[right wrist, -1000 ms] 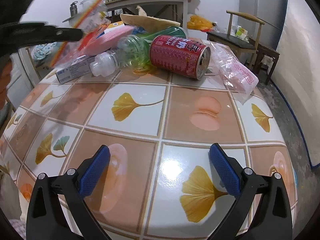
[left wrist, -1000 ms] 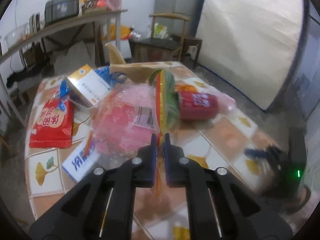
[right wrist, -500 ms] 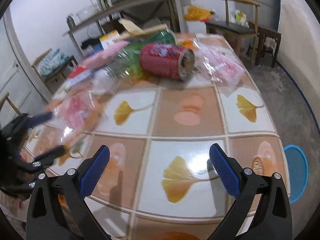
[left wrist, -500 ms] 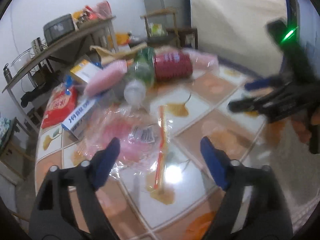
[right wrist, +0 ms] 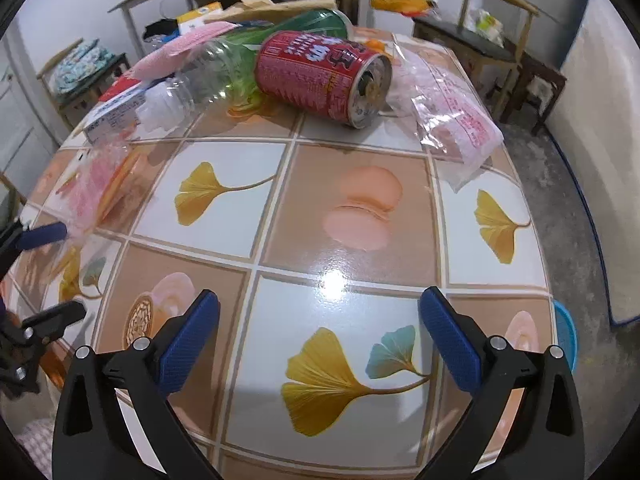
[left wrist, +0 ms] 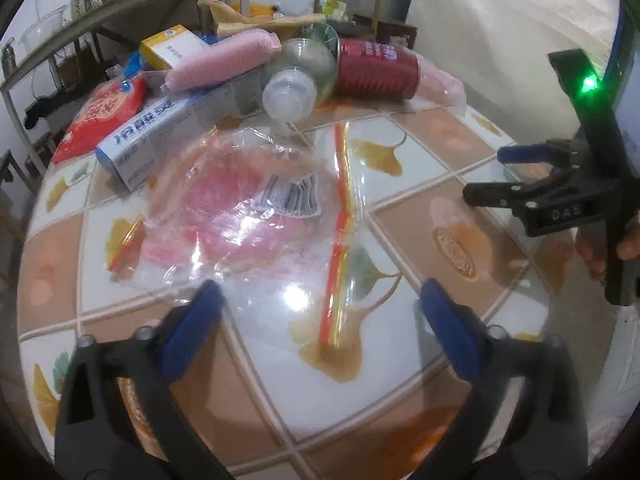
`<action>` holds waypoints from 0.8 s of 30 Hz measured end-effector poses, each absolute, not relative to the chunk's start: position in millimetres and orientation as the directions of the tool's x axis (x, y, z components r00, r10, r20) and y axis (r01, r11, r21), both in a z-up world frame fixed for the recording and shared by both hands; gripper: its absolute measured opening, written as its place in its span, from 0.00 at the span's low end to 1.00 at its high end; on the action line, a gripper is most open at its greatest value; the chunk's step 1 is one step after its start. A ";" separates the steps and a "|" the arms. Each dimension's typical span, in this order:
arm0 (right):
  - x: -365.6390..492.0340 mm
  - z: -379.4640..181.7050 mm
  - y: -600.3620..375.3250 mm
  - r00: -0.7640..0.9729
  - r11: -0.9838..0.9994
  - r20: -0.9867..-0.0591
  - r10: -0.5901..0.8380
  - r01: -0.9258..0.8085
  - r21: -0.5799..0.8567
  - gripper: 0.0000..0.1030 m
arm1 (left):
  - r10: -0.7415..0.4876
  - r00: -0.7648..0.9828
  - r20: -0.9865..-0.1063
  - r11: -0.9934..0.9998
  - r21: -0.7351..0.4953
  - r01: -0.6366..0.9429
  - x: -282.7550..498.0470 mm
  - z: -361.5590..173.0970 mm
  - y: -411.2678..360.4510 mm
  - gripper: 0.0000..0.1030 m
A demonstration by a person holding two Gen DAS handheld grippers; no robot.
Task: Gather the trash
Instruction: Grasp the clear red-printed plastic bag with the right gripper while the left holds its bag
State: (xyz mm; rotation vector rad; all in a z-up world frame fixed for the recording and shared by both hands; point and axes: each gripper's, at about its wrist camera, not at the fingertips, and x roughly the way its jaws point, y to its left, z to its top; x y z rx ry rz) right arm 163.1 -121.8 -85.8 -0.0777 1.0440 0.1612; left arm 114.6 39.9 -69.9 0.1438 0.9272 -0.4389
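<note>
While flat on the table (left wrist: 400, 168), zip bag (left wrist: 256, 216) with pink contents.

- Lived-in home room, bare concrete floor (right wrist: 568, 184)
- Tile-print counter (right wrist: 360, 208)
- Wooden chair (right wrist: 500, 32)
- Cluttered wall shelf (left wrist: 120, 12)
- Leaning mattress (left wrist: 500, 20)

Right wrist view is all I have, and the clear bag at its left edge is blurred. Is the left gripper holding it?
Observer: No. The left gripper is open. Its jaws have just been opening, and the clear bag lies on the table with its near edge between them, not pressed.
Operator: Is there any mark on the bag?
Observer: Yes, a white barcode label on top, plain in the left wrist view.
</note>
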 end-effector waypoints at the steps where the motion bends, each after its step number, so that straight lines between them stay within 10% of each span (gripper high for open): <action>1: 161.5 -85.9 -122.3 0.505 0.985 -0.858 0.098 -0.172 0.012 0.95 | -0.307 0.518 -0.799 0.901 -0.068 0.429 113.4 -70.4 40.2 0.93; 16: 177.7 -23.4 -150.3 0.705 0.964 -0.709 0.028 -0.206 -0.167 0.95 | -0.313 0.549 -0.775 0.911 -0.083 0.403 112.3 -70.8 42.0 0.93; 24: 267.3 -53.5 -179.9 0.663 0.917 -0.748 0.023 -0.311 -0.247 0.87 | -0.293 0.581 -0.759 0.902 -0.019 0.431 98.5 -67.5 37.7 0.58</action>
